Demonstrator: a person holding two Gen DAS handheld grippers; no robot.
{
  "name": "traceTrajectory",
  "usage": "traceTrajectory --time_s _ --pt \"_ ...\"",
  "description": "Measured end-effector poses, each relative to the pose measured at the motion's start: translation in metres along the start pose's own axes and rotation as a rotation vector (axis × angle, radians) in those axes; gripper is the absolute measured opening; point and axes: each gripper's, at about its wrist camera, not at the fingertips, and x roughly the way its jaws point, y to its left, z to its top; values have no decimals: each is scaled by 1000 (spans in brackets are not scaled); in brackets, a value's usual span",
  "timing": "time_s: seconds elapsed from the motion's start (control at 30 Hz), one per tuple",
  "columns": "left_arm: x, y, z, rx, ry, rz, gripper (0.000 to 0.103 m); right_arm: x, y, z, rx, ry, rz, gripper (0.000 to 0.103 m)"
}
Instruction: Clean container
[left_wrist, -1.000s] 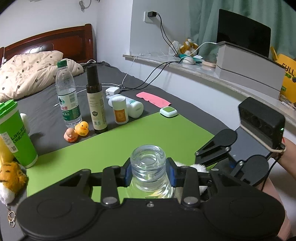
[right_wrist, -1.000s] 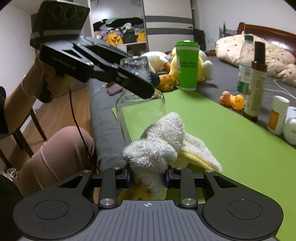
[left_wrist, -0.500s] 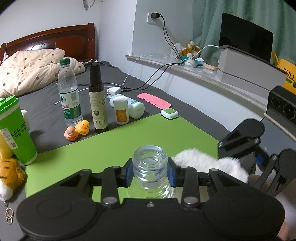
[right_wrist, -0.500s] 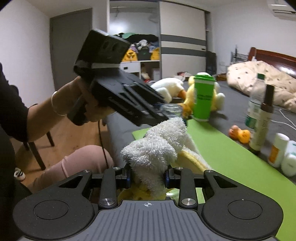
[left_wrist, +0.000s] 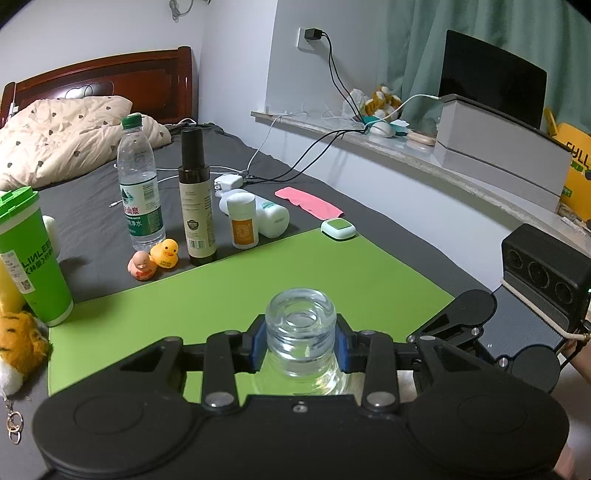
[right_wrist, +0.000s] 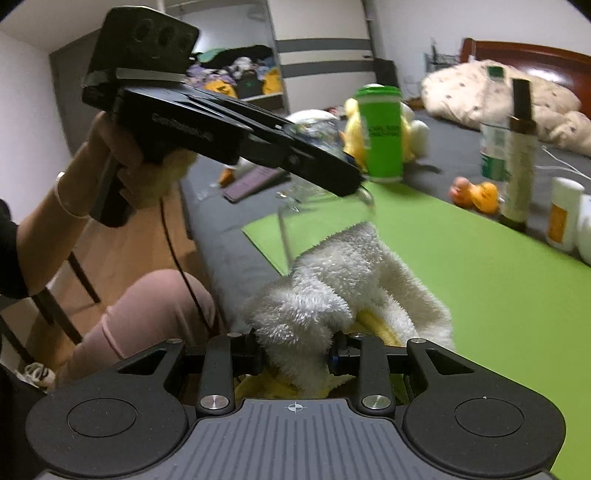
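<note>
My left gripper is shut on the neck of a clear glass container, held upright above the green mat. In the right wrist view the container hangs from the left gripper over the mat's near corner. My right gripper is shut on a fluffy white and yellow cloth, just below and in front of the container's wall. In the left wrist view the right gripper sits low at the right, beside the container; the cloth is hidden there.
On the grey bed behind the mat stand a green cup, a water bottle, a dark bottle, two toy ducks, white tubs and a small green-white box. A windowsill with cables and a laptop runs at the right.
The right gripper with the cloth has dropped from beside the container's neck back to its lower wall. The left gripper still holds the container, tilted slightly differently.
</note>
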Motion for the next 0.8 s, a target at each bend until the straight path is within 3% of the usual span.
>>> traceTrajectory --time_s 0.2,0.4,0.47,0.5,0.53,0.8 --pt "1 0 -1 -8 -3 1 35 -15 -7 -6 20 14 -112 31" --pt "1 -1 -1 -10 -2 6 35 -17 6 -8 -43 42 -204 32" --pt "1 -2 -1 -8 -2 7 35 -20 12 -13 -54 38 -260 54" --pt "1 -2 -1 -7 -3 7 35 -22 14 -16 -59 32 -291 73" --pt "1 -2 -1 -6 -3 8 35 -25 15 -19 -54 22 -318 78" --pt "1 -2 -2 -10 -9 8 36 -60 10 -26 60 -105 -350 78"
